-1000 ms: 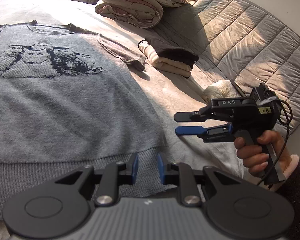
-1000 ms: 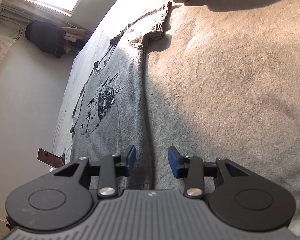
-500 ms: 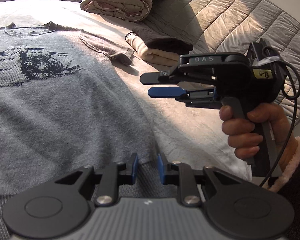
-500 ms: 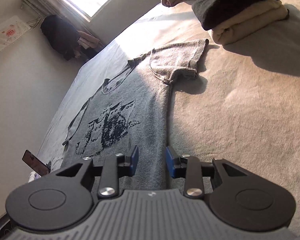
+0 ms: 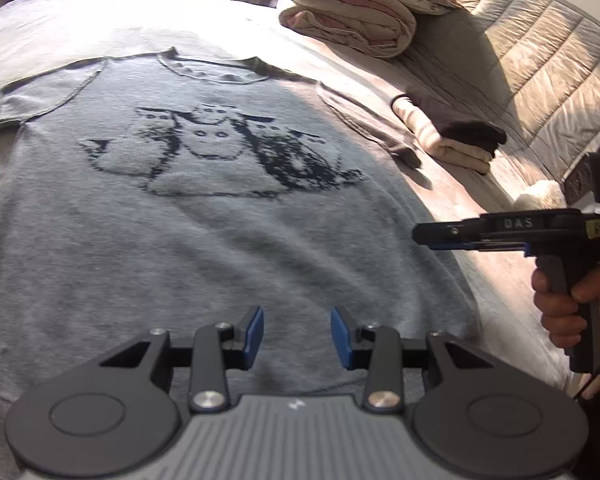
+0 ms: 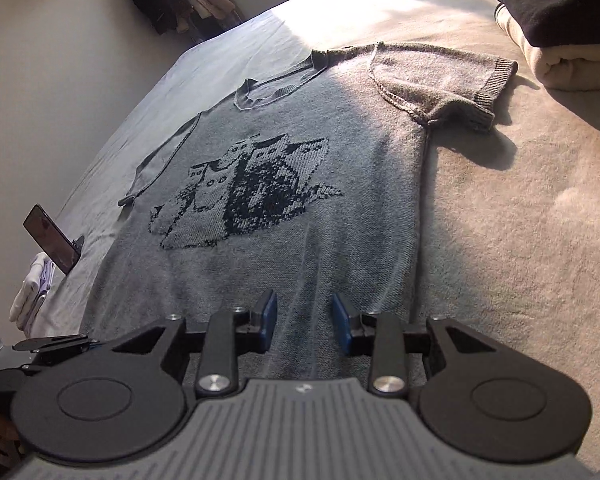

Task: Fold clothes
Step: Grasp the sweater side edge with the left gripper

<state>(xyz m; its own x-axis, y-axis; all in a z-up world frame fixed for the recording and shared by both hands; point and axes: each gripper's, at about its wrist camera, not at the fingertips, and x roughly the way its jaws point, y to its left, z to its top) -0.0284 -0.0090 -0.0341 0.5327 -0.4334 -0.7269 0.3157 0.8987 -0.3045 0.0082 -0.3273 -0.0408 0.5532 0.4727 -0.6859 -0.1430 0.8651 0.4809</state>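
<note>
1. Sunlit bed [image 5: 480, 200] is carrying a grey knit sweater [image 5: 220, 232] lying flat, front up, hem toward its near edge; folded clothes [image 5: 452, 136] are resting near its right edge.
2. Compared with a second ago, the left tool [image 5: 297, 338] is now sitting over the hem's middle instead of its right corner. Its jaws are opening, with nothing between them.
3. Right tool [image 6: 305, 322] is now upright after rolling, jaws partly open, gripping nothing, hovering over the hem near the sweater's right side.
4. Judgement: both tools are lining up for a hem grasp; no fold is started yet.
5. Both tools are pointing forward and downward at the sweater.
</note>
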